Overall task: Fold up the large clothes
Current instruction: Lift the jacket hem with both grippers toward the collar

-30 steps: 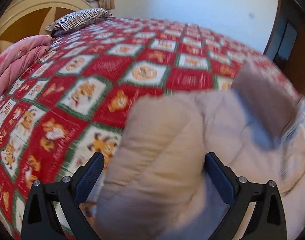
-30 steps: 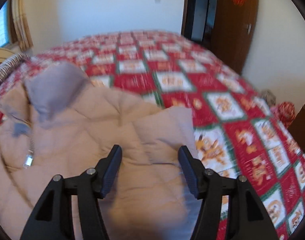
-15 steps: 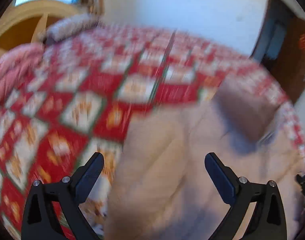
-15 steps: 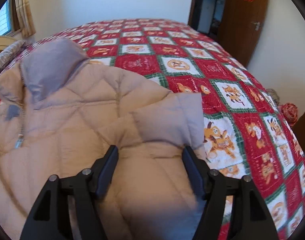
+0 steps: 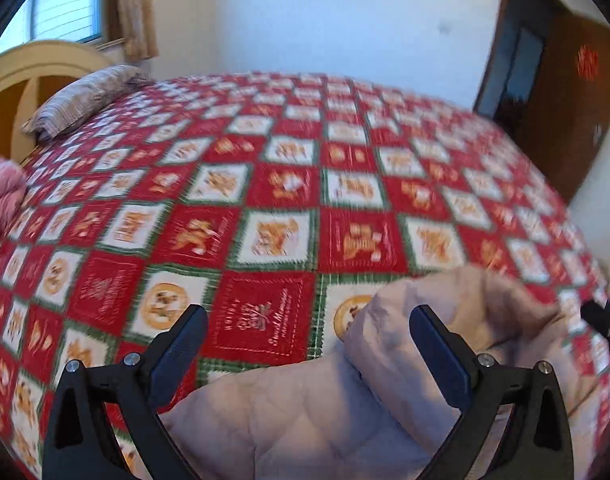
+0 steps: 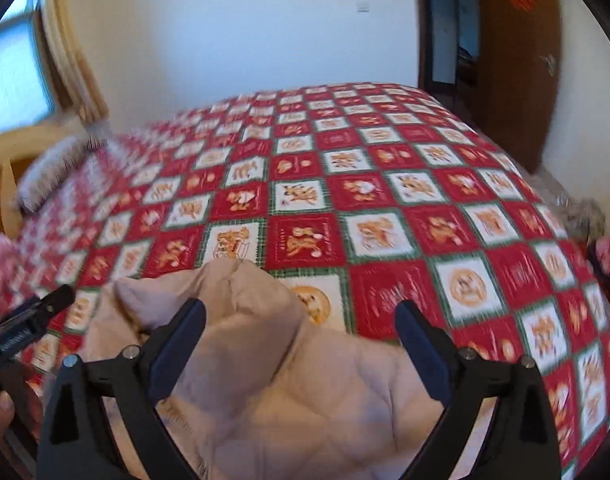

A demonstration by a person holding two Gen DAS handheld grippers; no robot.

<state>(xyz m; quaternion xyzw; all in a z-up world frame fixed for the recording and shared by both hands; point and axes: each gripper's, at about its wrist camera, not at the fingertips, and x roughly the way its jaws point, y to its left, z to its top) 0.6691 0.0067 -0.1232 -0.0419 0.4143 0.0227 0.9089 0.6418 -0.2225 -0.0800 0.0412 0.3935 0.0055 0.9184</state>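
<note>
**Padded jacket lies released at near edge of bed**

Left wrist view: The left gripper (image 5: 303, 344) stands spread wide with nothing pressed between its pads. The beige padded jacket (image 5: 305, 412) lies bunched beneath and just ahead of it on the red patchwork bedspread (image 5: 281, 184), with one rounded fold rising beside the right-hand finger. A striped pillow (image 5: 81, 100) sits far off by the headboard. The tip of the other tool shows at the right edge.

Right wrist view: The right gripper (image 6: 301, 340) is opening, its jaws already wide; the jacket (image 6: 265, 360) sits under them, heaped to a soft peak between the fingers, but neither pad presses on it. It occupies the near left part of the bed.

Assessment: The jacket looks light, puffy and springy, with a smooth shell likely to slip. A hold on a seam, hem or cuff edge would probably serve better than a pinch of loose padding.
</note>
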